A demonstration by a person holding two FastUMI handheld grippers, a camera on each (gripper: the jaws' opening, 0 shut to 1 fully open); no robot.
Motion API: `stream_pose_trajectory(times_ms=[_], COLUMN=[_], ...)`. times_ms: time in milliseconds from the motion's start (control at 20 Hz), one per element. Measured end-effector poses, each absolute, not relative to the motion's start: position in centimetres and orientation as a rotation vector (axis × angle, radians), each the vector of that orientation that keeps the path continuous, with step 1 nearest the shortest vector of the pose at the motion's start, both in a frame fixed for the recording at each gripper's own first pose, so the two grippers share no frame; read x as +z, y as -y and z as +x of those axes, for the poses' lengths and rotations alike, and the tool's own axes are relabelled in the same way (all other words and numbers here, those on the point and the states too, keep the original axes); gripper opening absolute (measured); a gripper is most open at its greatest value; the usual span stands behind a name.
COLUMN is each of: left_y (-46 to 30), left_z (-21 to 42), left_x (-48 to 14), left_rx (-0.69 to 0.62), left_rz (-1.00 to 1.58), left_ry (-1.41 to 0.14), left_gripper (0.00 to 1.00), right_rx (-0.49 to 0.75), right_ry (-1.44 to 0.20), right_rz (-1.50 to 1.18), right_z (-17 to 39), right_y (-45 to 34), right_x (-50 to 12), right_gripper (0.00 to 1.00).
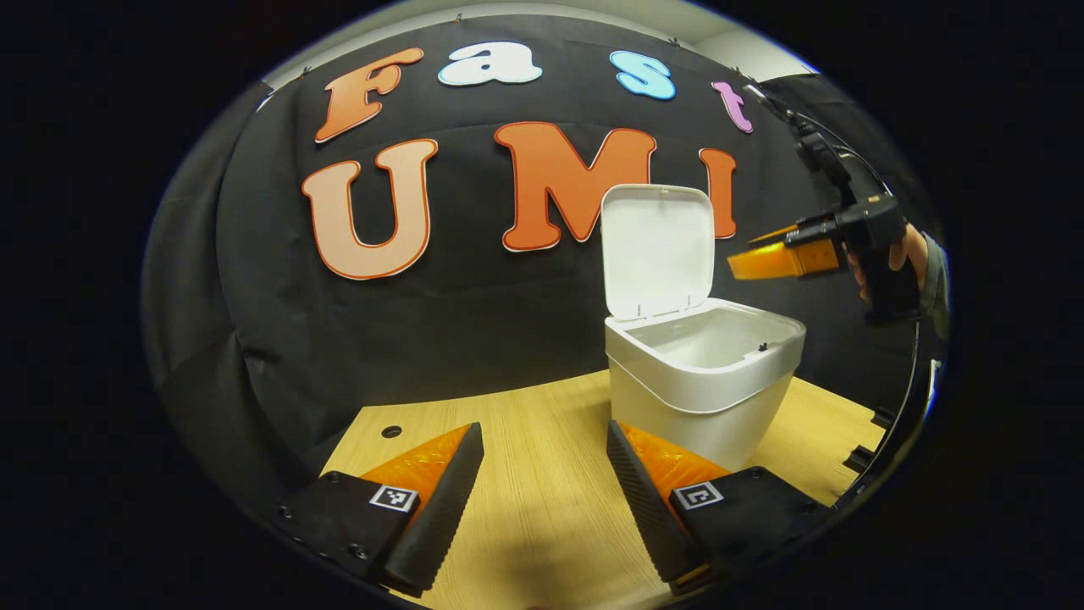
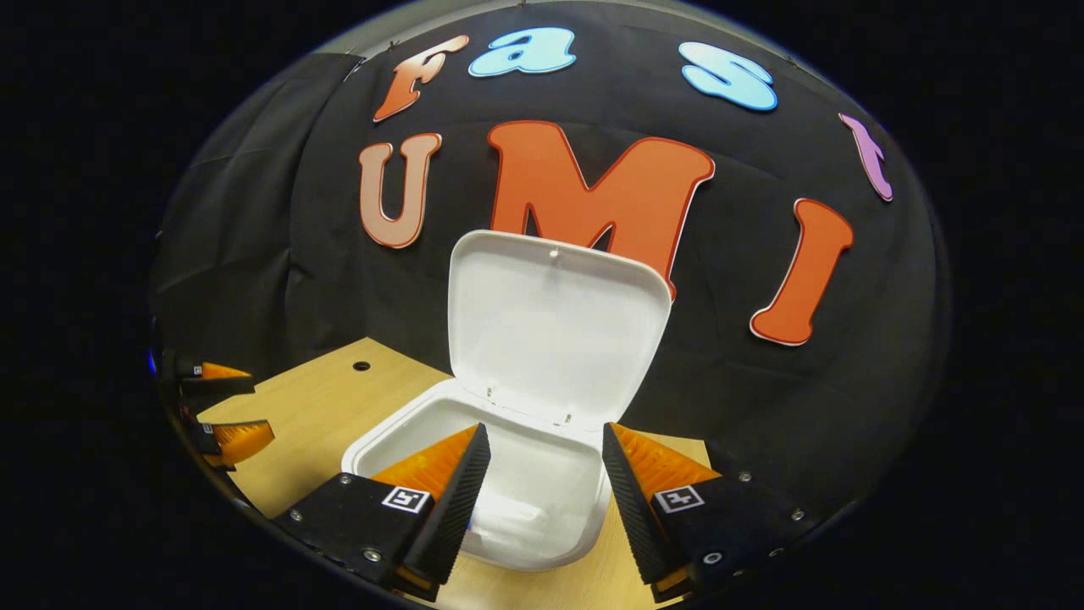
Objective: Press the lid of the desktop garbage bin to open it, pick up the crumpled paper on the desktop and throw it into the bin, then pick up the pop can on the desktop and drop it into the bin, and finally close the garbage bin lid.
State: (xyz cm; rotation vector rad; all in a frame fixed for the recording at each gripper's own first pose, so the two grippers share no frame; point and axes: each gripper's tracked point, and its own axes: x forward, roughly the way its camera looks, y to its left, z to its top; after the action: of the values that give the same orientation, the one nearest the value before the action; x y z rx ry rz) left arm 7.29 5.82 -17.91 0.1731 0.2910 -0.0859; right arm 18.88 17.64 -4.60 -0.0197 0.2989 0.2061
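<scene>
Both tongs are wide: the right gripper hangs above the open garbage bin, the left gripper low over the table.

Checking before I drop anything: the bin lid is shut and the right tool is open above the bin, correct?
Not quite. The lid is up, standing open behind the bin mouth, as the right gripper view shows. The rest holds: the right tool is open above the bin, nothing between its fingers.
</scene>
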Motion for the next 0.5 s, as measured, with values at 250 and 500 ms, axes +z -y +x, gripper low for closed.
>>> stream_pose_trajectory(times_ms=[250, 500], left_y=[-7.0, -8.2], left_z=[7.1, 6.8], left_x=[-17.9, -17.8], left_rx=[-0.055, -0.018], left_rz=[0.167, 0.155], left_ry=[-0.286, -0.282], left_gripper=[0.94, 0.94], right_rx=[0.210, 0.203], right_ry=[-0.221, -0.171], right_rz=[-0.009, -0.027], right_z=[20.7, 22.6], right_y=[-17.7, -17.5], right_x=[0.3, 4.0], right_gripper=[0.81, 0.81])
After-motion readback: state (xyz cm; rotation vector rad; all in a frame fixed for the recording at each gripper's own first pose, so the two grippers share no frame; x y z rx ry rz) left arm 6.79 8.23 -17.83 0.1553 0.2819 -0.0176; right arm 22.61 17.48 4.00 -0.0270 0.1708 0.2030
